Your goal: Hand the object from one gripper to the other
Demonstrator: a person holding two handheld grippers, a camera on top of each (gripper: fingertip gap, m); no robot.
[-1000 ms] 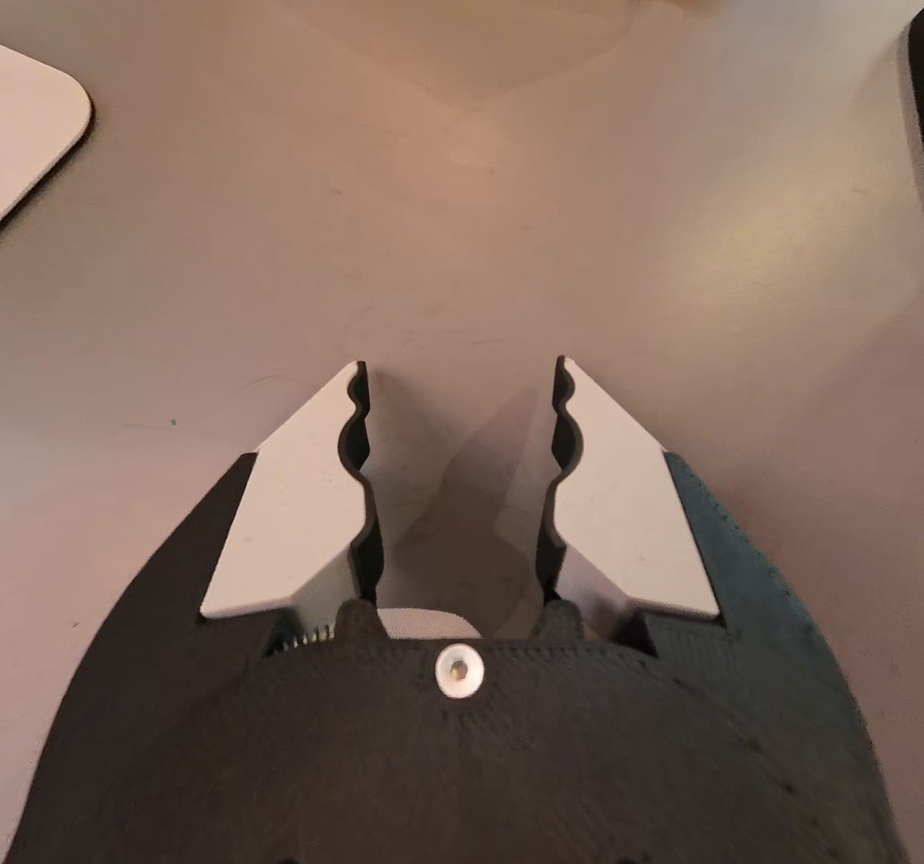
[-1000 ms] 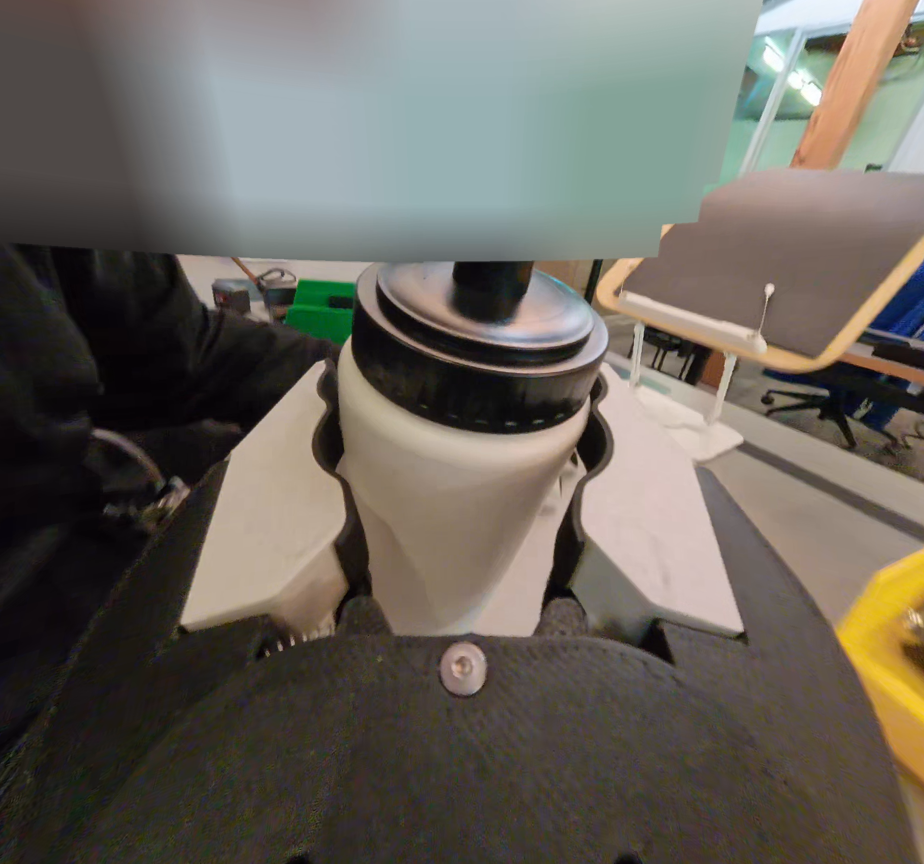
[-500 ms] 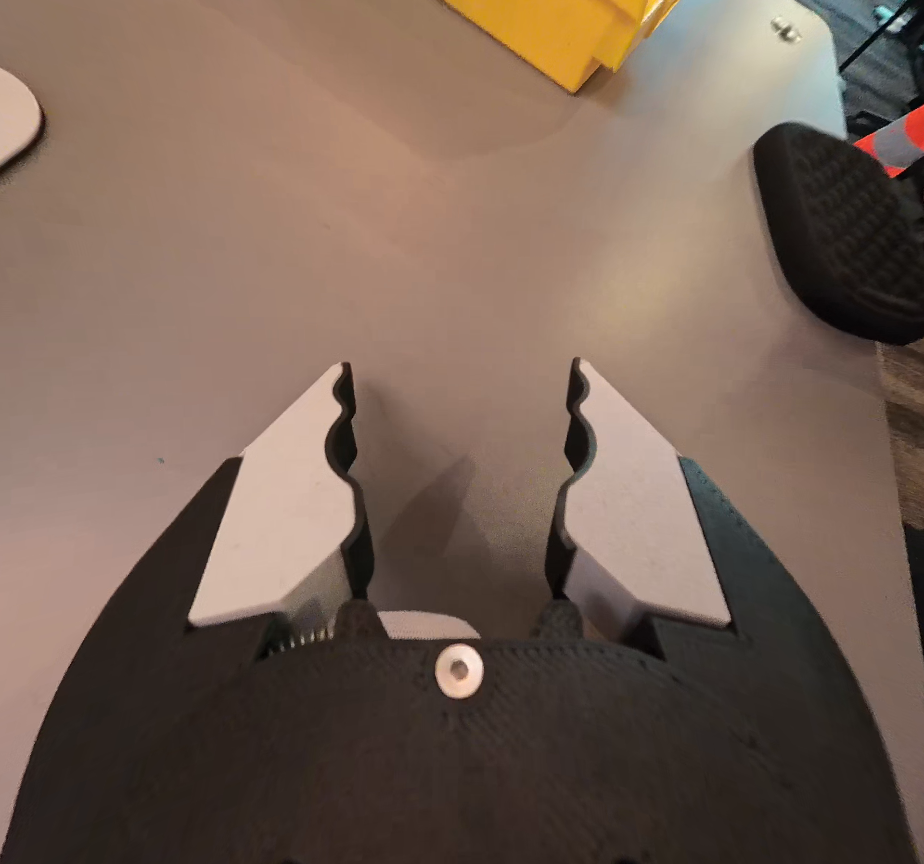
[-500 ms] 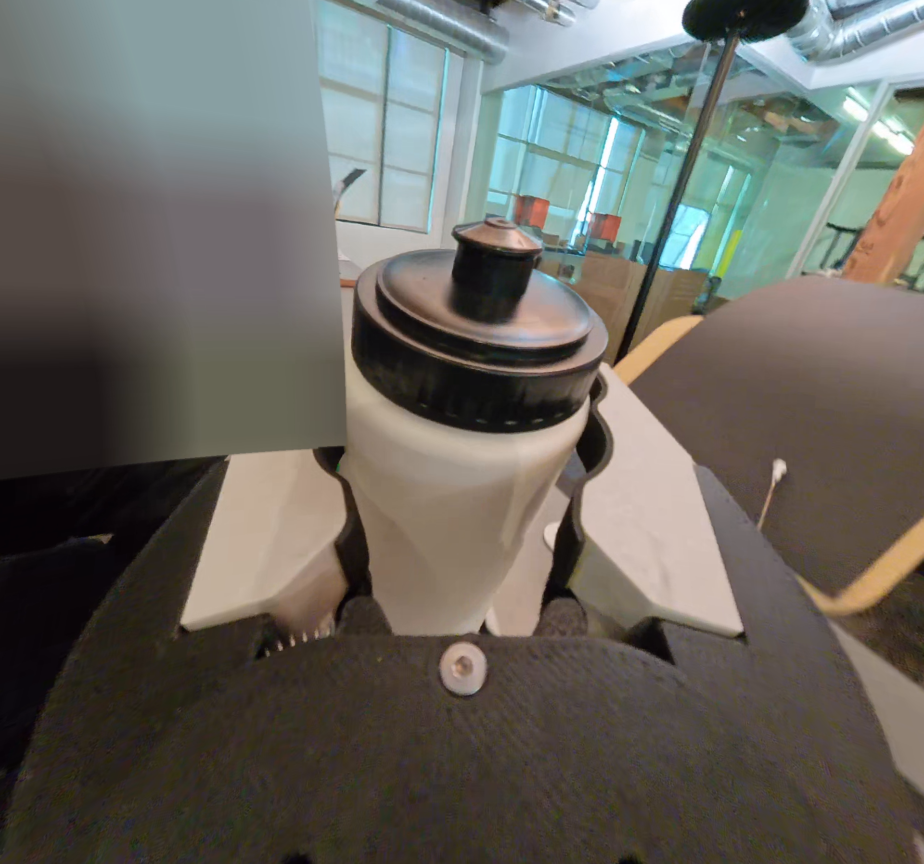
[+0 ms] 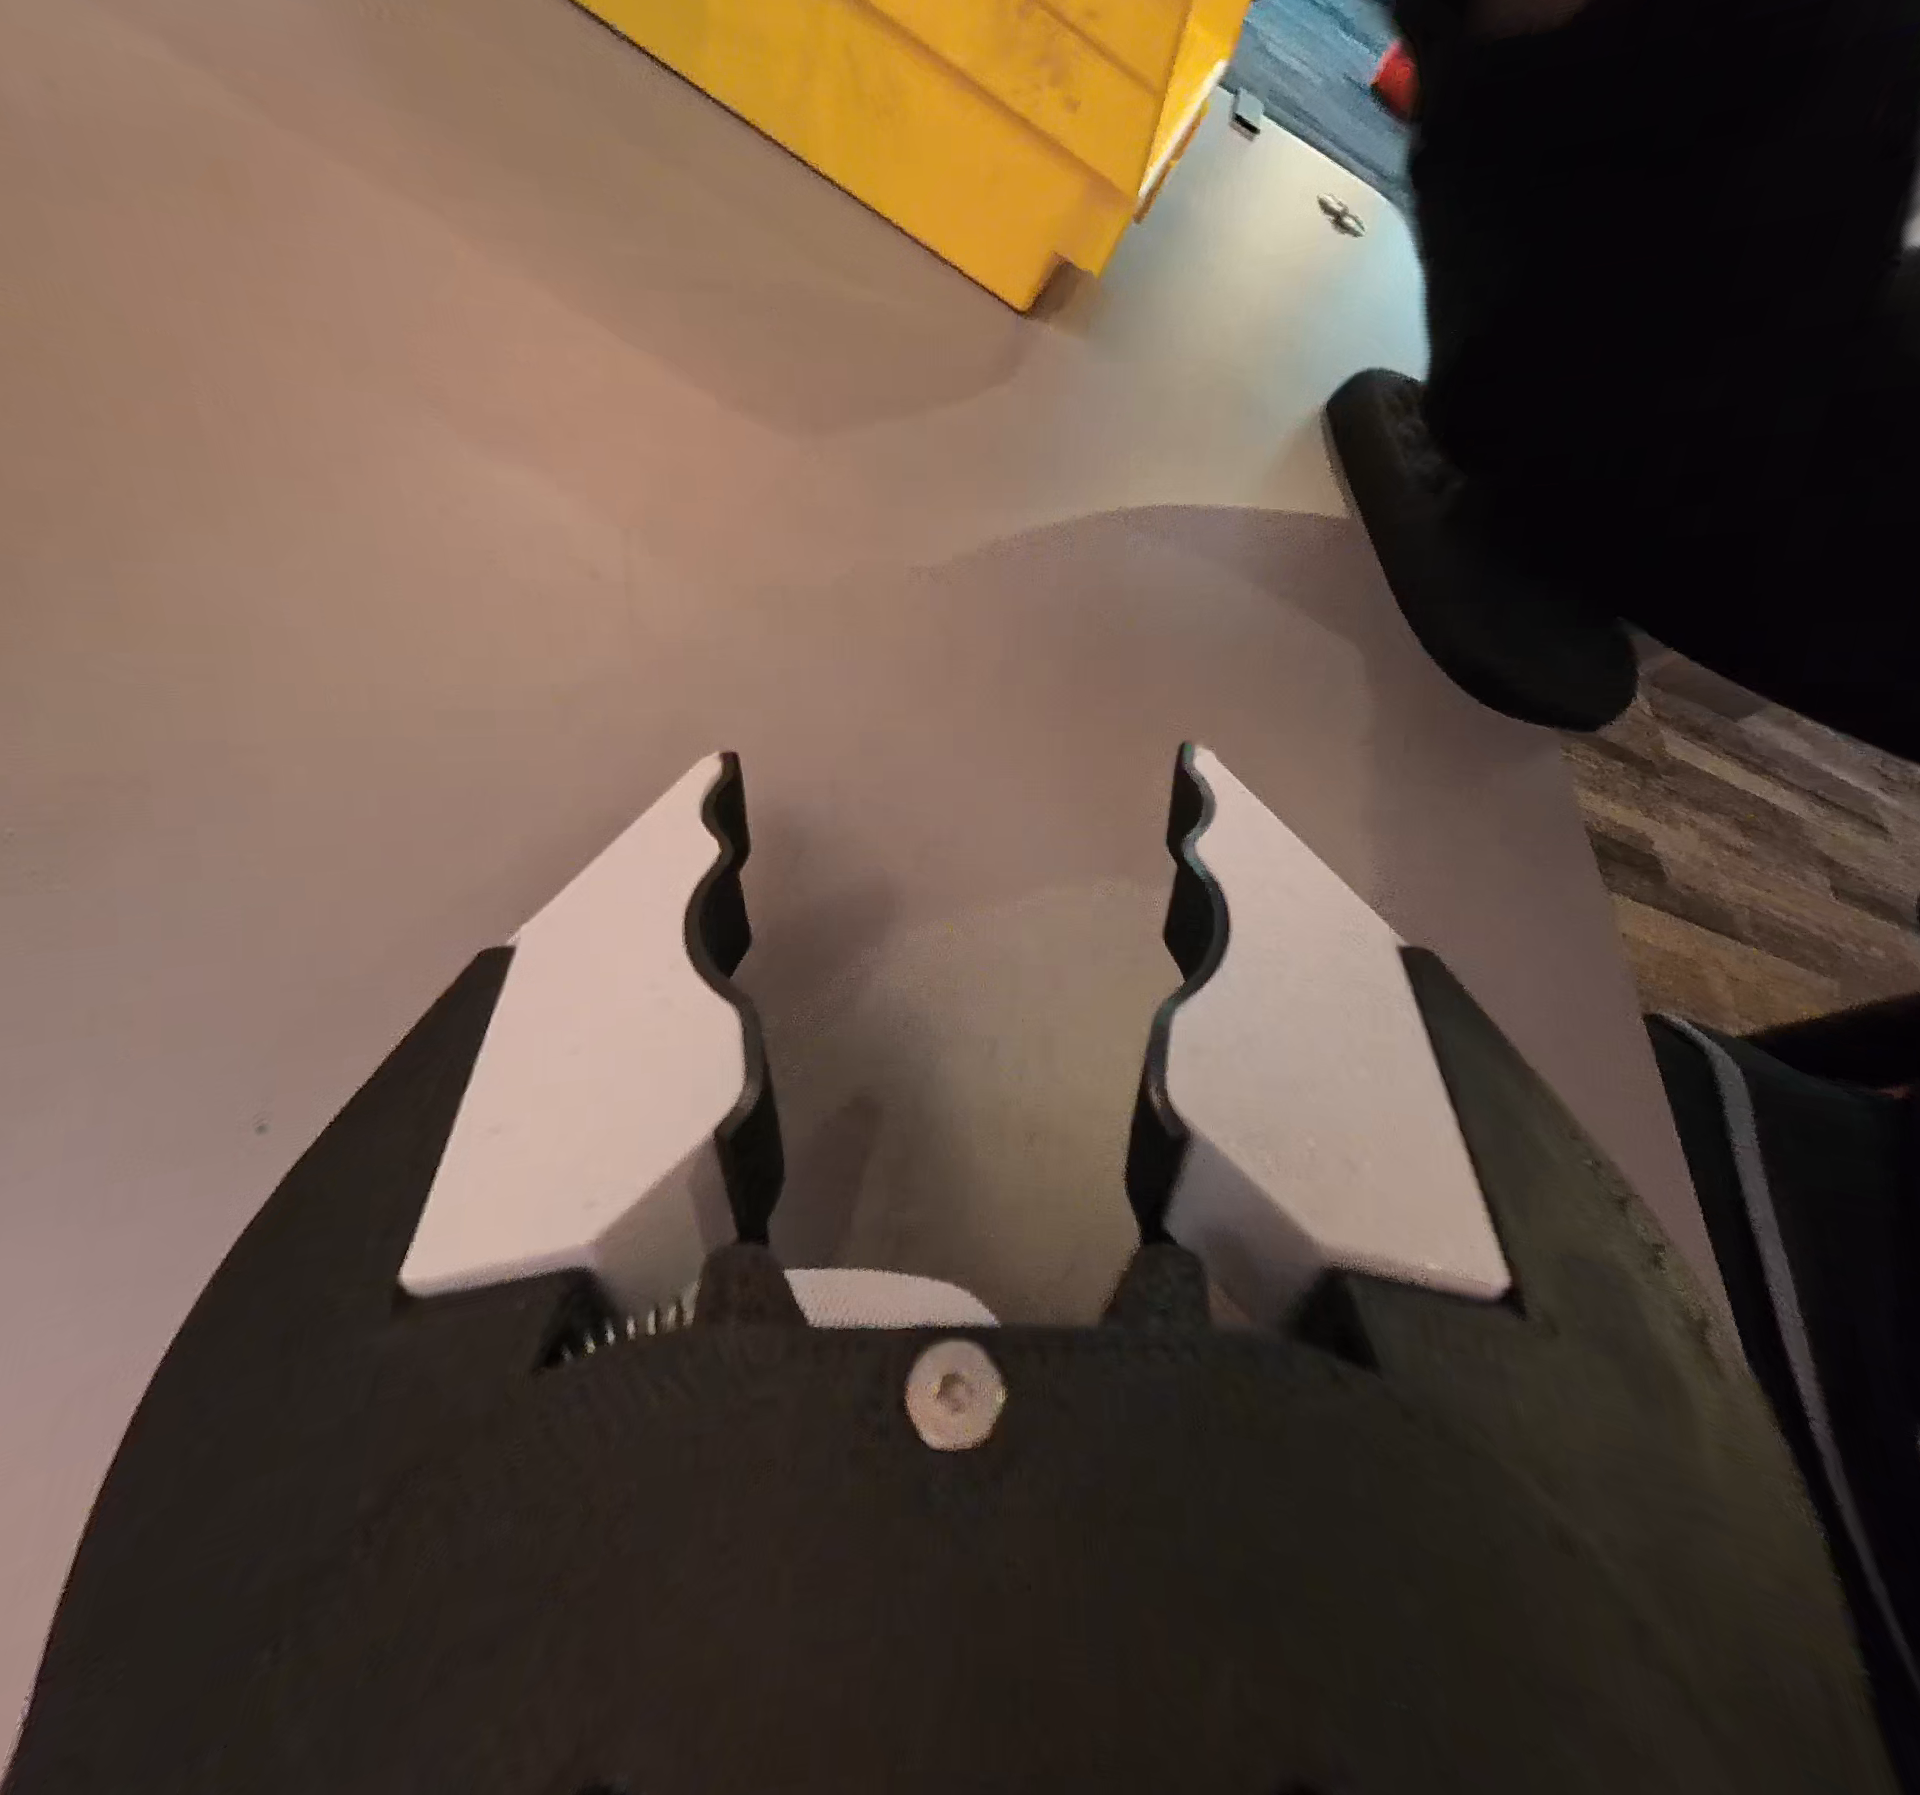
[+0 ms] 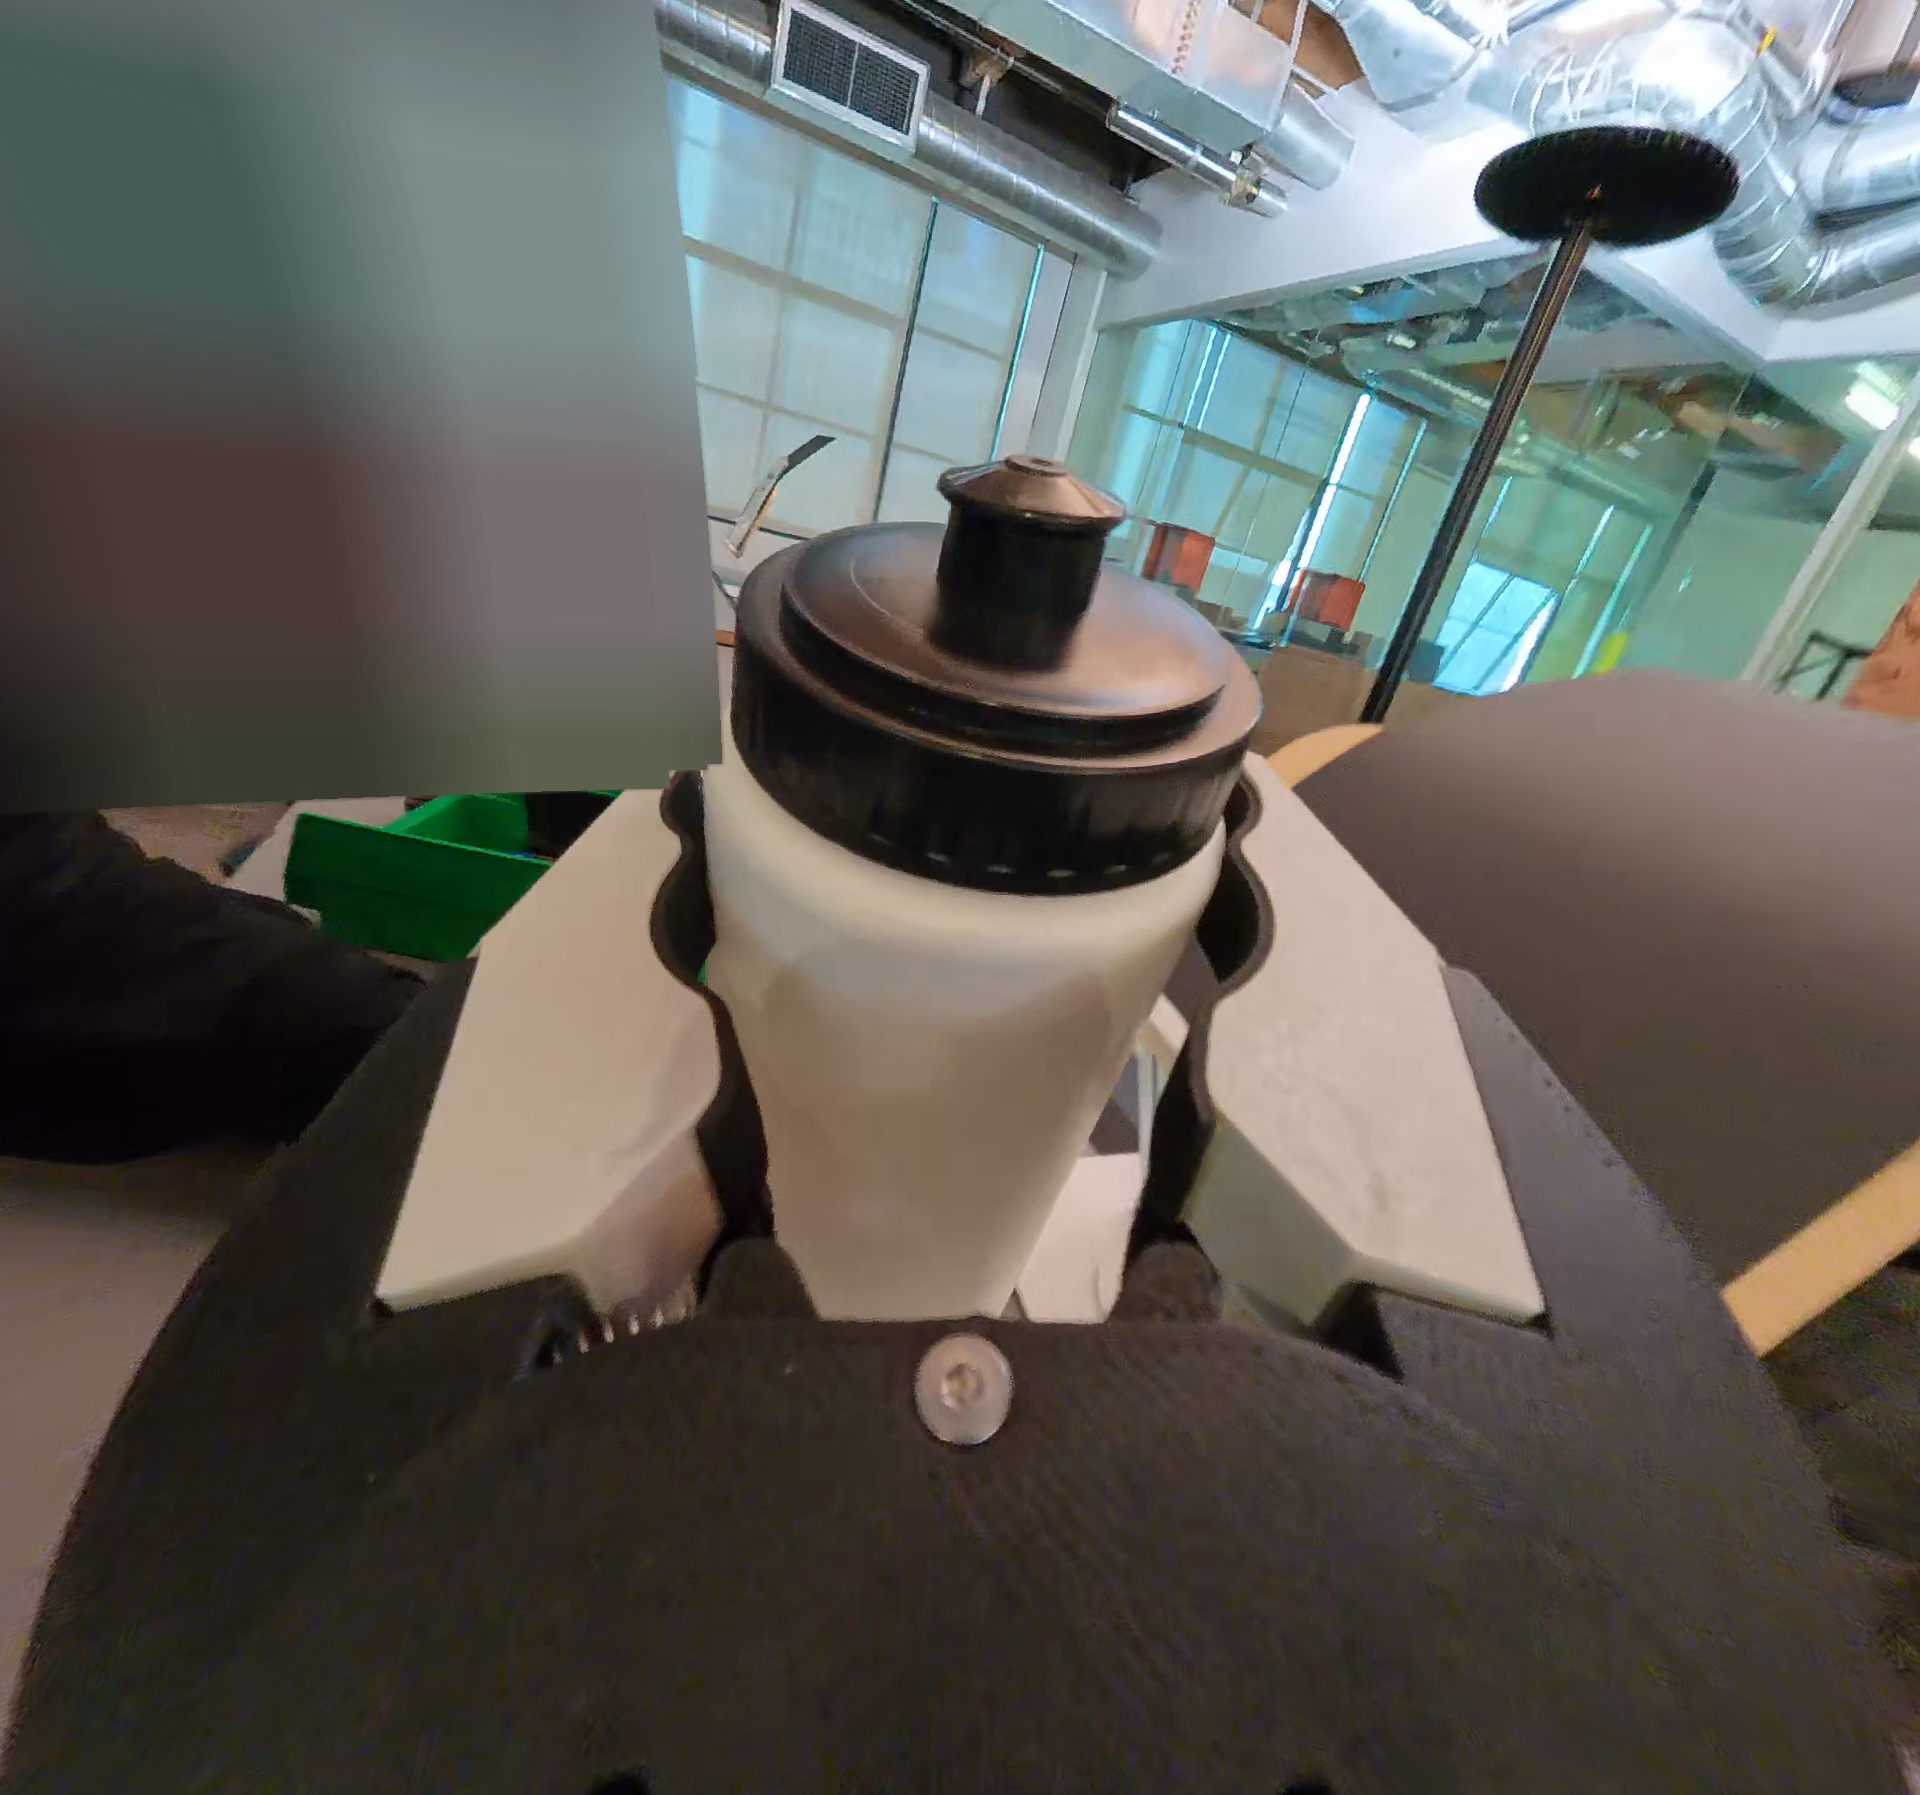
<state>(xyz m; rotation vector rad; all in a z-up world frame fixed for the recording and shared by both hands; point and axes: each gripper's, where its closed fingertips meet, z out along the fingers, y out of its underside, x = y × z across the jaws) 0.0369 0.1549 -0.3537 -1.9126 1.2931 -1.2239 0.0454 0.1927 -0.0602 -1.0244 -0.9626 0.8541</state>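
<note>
My right gripper is shut on a white plastic bottle with a black screw cap and spout. Both pads press on the bottle's body just under the cap, and the bottle points up and away from me. My left gripper is open and empty, with only the grey table between its fingers. The bottle does not show in the left wrist view. A black textured rounded part under a dark sleeve shows at that view's right edge.
A yellow bin stands on the table ahead of the left gripper. The table's edge and wood floor lie to the right. In the right wrist view are a green bin, a dark wood-edged panel and a person's dark sleeve. The left gripper's tips are roughly 30 centimetres from the right gripper's.
The left gripper has swung toward the yellow bin and the table's right edge, its jaws a little wider. The right gripper has tilted upward with the bottle still in its grasp.
</note>
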